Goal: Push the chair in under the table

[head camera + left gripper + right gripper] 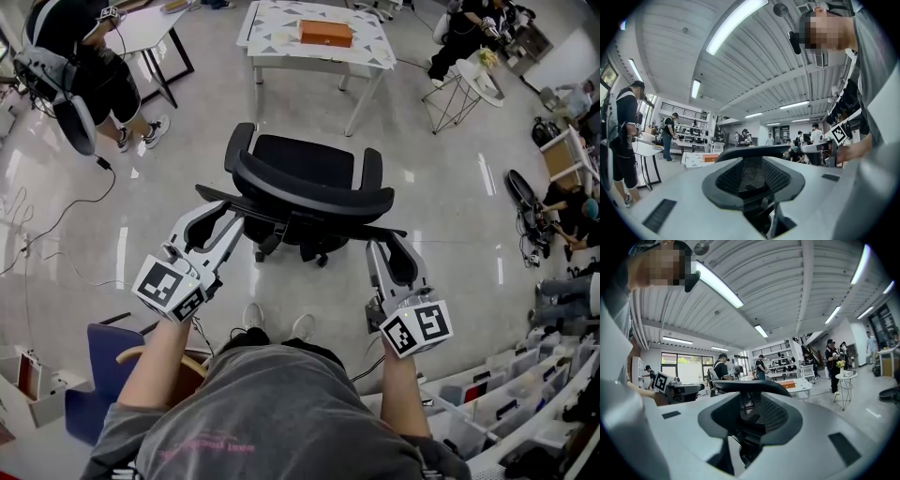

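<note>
— Where do the claws stand?
— Left claw [223, 216] and right claw [387, 246] are both spread and pinch nothing. Their tips are up against the back of the chair [300, 161].
— Which step?
— I'd say the push has barely begun: the table [272, 42] is well beyond the claws, with bare floor [441, 187] between. Next wants an even shove from both sides, or the chair may veer.
— The room?
— Glossy floor, an orange box [326, 33] on that table, people working farther off

White table [272, 28] carries 1 orange box [325, 33]; chair [309, 178] stands on glossy floor [450, 234]
</note>
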A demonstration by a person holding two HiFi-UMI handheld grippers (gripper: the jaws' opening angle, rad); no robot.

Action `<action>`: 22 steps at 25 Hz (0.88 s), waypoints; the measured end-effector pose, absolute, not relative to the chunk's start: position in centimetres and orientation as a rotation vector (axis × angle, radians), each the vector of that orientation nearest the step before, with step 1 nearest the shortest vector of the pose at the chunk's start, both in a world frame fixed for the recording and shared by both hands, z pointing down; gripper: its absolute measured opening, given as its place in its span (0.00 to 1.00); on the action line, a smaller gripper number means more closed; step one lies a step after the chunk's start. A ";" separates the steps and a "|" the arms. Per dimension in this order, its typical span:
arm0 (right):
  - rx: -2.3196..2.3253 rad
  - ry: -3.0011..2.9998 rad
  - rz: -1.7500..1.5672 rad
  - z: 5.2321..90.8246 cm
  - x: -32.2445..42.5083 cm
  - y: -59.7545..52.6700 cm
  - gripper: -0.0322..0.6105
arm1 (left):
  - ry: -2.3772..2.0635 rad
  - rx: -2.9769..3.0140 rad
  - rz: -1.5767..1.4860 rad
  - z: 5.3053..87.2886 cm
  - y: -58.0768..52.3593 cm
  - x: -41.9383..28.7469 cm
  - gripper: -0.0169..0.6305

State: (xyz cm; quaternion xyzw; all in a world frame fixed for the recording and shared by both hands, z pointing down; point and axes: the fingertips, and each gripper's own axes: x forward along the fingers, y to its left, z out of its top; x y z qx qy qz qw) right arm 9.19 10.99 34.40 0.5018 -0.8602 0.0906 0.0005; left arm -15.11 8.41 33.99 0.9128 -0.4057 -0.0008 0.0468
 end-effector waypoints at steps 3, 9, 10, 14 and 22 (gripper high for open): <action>1.587 -2.695 0.284 34.5 9.4 10.9 0.26 | -1.248 2.779 0.005 34.1 8.3 -15.2 0.24; 1.596 -2.688 0.285 34.5 9.6 10.7 0.30 | -1.271 2.763 0.021 34.4 8.0 -15.5 0.31; 1.598 -2.687 0.284 34.5 9.6 10.6 0.31 | -1.276 2.761 0.024 34.5 7.9 -15.6 0.32; 1.603 -2.680 0.284 34.7 9.6 10.4 0.33 | -1.289 2.755 0.035 34.7 7.6 -15.8 0.35; 1.624 -2.632 0.297 35.8 10.5 9.5 0.35 | -1.304 2.744 0.108 36.1 6.3 -16.1 0.36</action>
